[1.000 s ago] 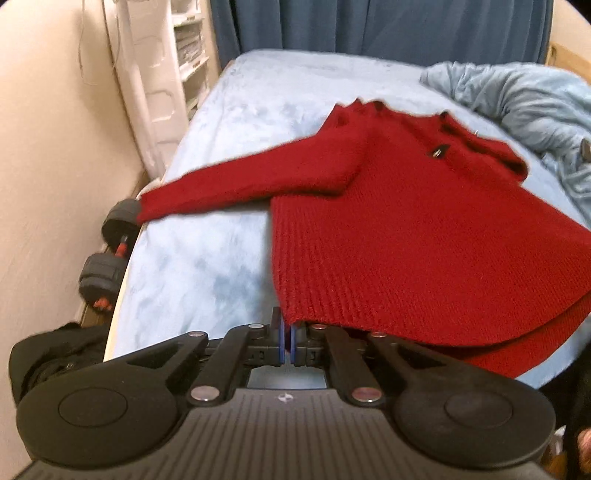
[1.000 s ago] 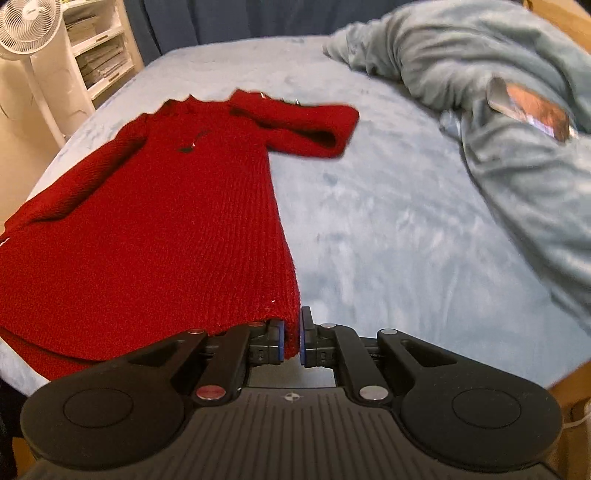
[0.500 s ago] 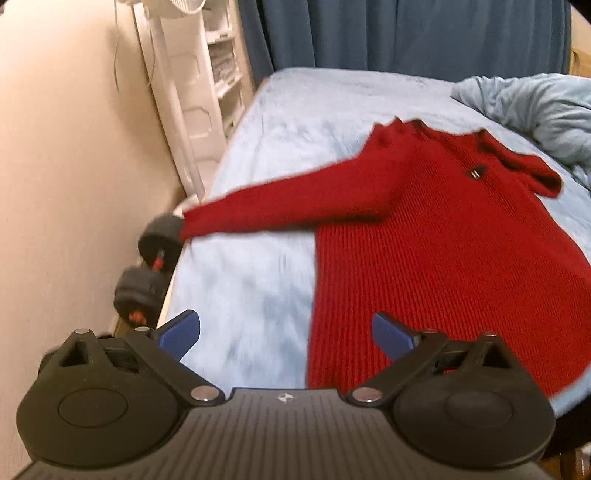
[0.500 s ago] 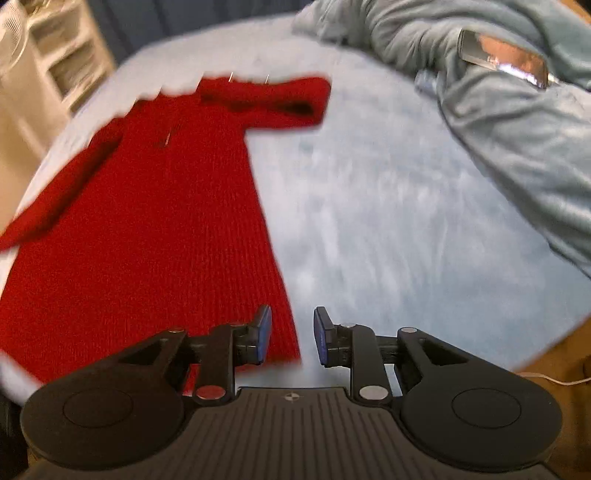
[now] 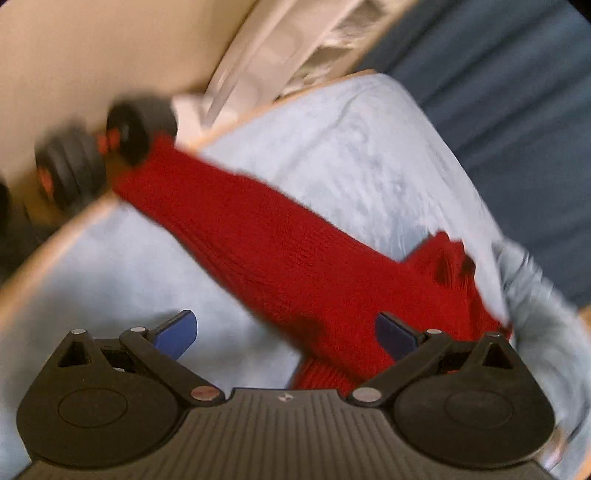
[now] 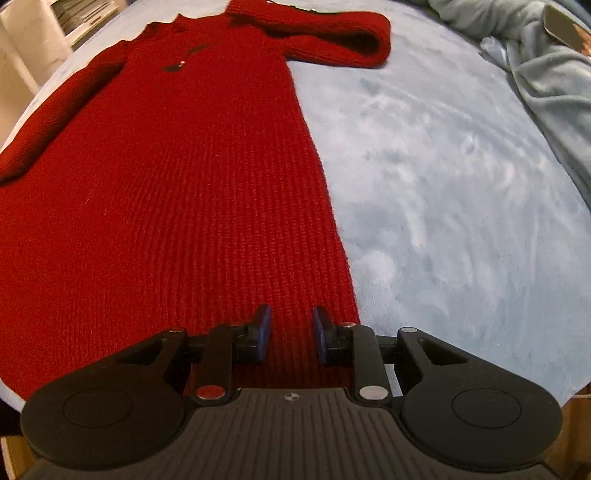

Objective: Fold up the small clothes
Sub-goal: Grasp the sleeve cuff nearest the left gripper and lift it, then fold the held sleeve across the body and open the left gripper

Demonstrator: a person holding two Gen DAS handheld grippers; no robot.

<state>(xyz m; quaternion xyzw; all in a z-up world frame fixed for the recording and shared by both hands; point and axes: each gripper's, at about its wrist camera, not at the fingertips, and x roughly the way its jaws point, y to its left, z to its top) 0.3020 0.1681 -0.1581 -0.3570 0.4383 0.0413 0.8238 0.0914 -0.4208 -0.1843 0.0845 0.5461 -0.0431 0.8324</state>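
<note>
Red ribbed-knit sweater point(image 6: 166, 192) lies flat on the pale blue fleece bed cover point(image 6: 443, 184); my left gripper point(image 5: 286, 330) gapes wide over its outstretched sleeve point(image 5: 236, 225), my right gripper point(image 6: 291, 328) slightly parted above the hem, both empty for regrasping.

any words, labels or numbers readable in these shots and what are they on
No text can be read in either view.
Left claw body: a small round emblem, no letters.
Right claw body: the same kind of emblem, no letters.
Red sweater: a small dark tag near the neck, too blurred to read.
Shelf items: too small and blurred to read.
</note>
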